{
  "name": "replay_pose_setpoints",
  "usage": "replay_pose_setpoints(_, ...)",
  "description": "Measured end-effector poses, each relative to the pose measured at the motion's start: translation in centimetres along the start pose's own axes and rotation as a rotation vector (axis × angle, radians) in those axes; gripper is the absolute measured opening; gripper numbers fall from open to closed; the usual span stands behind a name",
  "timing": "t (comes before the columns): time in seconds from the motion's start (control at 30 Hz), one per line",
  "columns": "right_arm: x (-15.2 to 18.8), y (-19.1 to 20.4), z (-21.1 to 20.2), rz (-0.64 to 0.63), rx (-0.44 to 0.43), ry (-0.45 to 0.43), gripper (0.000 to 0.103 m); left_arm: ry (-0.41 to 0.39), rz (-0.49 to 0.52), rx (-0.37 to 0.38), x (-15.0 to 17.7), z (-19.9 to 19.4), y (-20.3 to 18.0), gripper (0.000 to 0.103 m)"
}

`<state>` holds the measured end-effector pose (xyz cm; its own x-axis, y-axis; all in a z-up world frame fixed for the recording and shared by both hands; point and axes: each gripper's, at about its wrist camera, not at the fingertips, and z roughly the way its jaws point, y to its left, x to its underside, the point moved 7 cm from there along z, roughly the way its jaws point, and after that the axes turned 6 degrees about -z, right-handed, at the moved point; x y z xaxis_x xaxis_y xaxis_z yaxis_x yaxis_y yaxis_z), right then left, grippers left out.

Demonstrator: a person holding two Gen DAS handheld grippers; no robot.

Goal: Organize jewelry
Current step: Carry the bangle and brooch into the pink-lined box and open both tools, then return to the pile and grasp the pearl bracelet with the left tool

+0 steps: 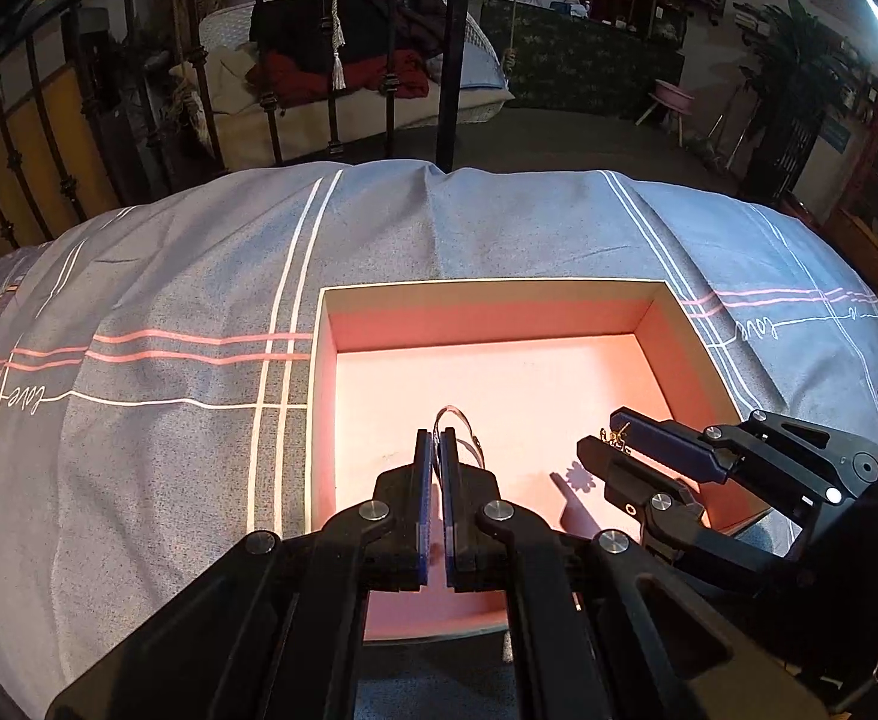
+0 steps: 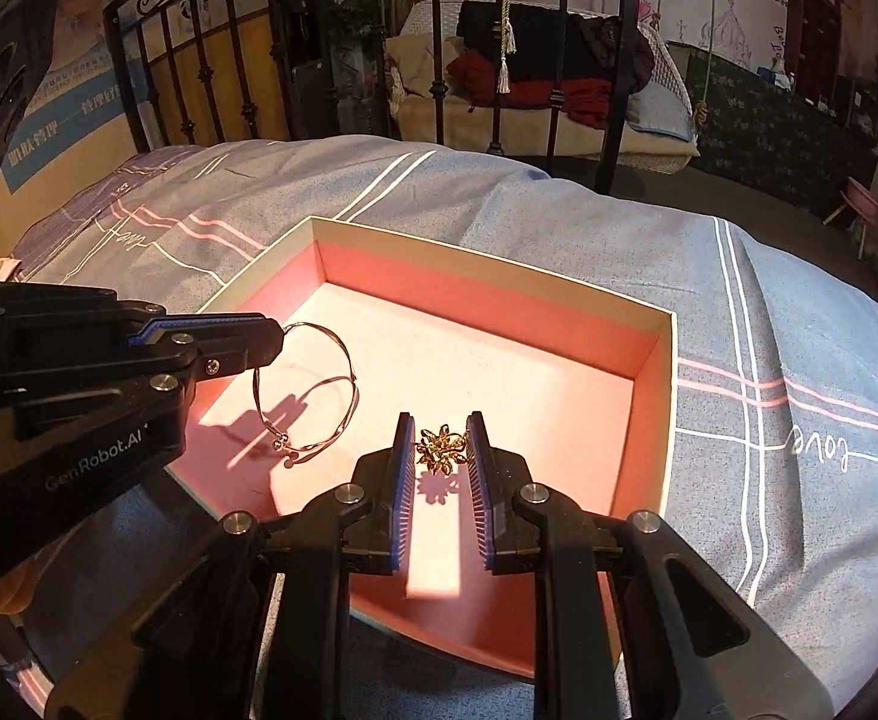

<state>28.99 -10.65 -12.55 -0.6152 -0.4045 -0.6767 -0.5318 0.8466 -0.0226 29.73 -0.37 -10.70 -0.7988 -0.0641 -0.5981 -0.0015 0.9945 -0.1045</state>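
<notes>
Over the pink-lined box (image 2: 649,360), the left gripper (image 1: 439,438) is pinching a thin silver bangle (image 2: 312,396) that is hanging from its tips. Just beside it, the right gripper (image 2: 442,420) is clamping a gold leaf-shaped brooch (image 2: 440,449) between its pads, above the box floor.

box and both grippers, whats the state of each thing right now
box: open, no lid on it
bangle: pinched at its rim, hanging over the box floor
gold flower piece: clamped above the box floor
left gripper: shut on the bangle
right gripper: shut on the gold flower piece
</notes>
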Motion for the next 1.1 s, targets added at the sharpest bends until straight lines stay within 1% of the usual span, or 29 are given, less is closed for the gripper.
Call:
replay_pose_setpoints(0.23,0.3,0.3,-0.6,-0.014,0.013,0.004,0.019,-0.022,0.017,-0.009,0.2,-1.3,-0.3,0.003)
replay_pose_setpoints(0.27,0.3,0.3,-0.9,-0.012,0.016,-0.001,0.025,-0.026,0.012,-0.005,0.1,-1.6,-0.3,0.007)
replay_pose_setpoints(0.3,0.4,0.2,-1.2,-0.01,0.022,-0.007,0.033,-0.034,0.006,-0.002,0.1,-2.0,-0.2,0.017)
replay_pose_setpoints(0.33,0.4,0.1,-1.6,-0.008,0.039,-0.018,0.053,-0.045,0.004,-0.003,0.1,-2.4,-0.1,0.025)
replay_pose_setpoints(0.37,0.4,0.1,-2.1,-0.006,0.059,-0.032,0.065,-0.06,0.003,-0.005,0.0,-3.0,-0.1,0.04)
replay_pose_setpoints(0.4,0.4,0.0,-2.8,-0.005,0.069,-0.049,0.065,-0.079,0.001,-0.004,0.1,-3.6,0.0,0.048)
replay_pose_setpoints(0.47,0.7,0.1,-4.2,0.005,0.071,-0.068,0.065,-0.1,-0.001,0.007,0.4,-5.0,0.0,0.049)
replay_pose_setpoints(0.53,1.3,0.2,-6.0,0.021,0.082,-0.093,0.065,-0.107,0.0,0.034,1.4,-6.4,-0.1,0.051)
replay_pose_setpoints(0.63,3.3,0.5,-9.2,0.065,0.072,-0.133,0.065,-0.12,-0.002,0.072,4.2,-8.8,0.2,0.057)
replay_pose_setpoints(0.73,6.3,1.5,-11.8,0.1,0.047,-0.151,0.065,-0.095,-0.015,0.107,8.0,-10.2,0.7,0.059)
replay_pose_setpoints(0.83,9.4,3.2,-13.0,0.115,0.012,-0.13,0.065,-0.058,-0.044,0.116,11.5,-10.7,1.6,0.059)
replay_pose_setpoints(0.9,11.0,4.5,-13.2,0.102,0.009,-0.108,0.065,-0.019,-0.05,0.122,13.3,-10.6,2.1,0.059)
replay_pose_setpoints(1.0,12.2,5.7,-13.6,0.078,0.018,-0.096,0.065,0.015,-0.051,0.127,15.0,-10.4,2.3,0.059)
replay_pose_setpoints(1.1,12.8,6.3,-13.4,0.081,0.009,-0.086,0.065,0.035,-0.028,0.123,15.5,-9.7,1.8,0.059)
